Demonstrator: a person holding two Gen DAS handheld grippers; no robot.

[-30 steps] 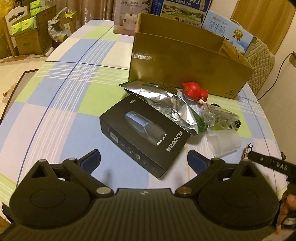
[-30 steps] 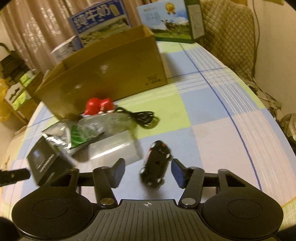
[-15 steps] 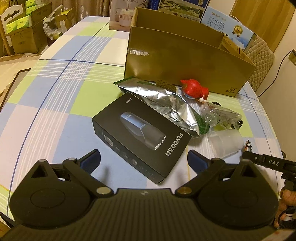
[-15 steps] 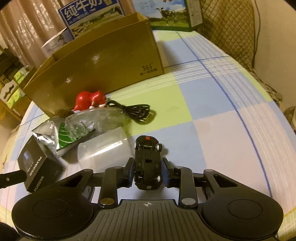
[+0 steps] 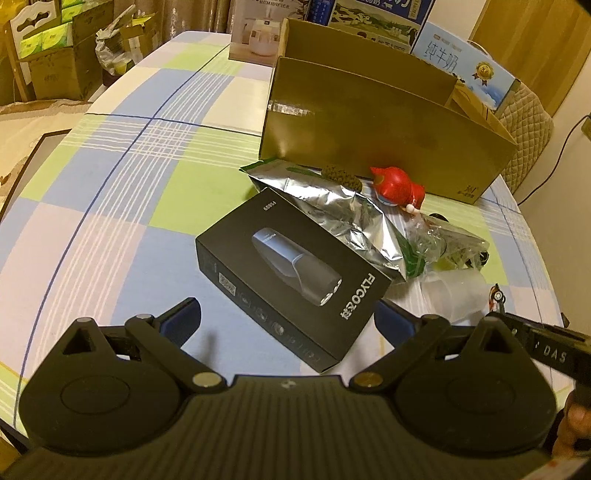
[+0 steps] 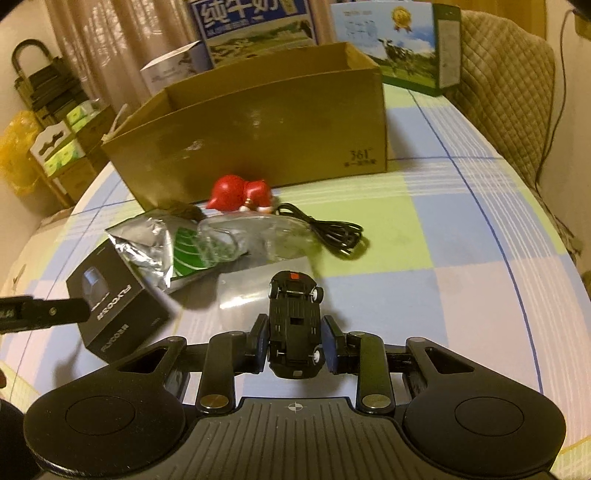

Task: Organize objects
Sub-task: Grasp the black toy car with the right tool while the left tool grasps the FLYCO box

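Note:
My right gripper is shut on a black toy car, held belly-up above the checked tablecloth. My left gripper stands open, its fingers either side of the near corner of a black FLYCO box, not touching it. An open cardboard box stands behind the pile; it shows again in the right wrist view as the cardboard box. Between lie a silver foil bag, a red toy figure, a clear plastic bag and a frosted plastic cup.
A coiled black cable lies right of the red toy. Printed milk cartons and a white carton stand behind the cardboard box. A quilted chair is at the table's far right. Stacked boxes sit off the table's left.
My right gripper closed on the toy car and lifted it off the table. My left gripper drew nearer the black box and stayed open.

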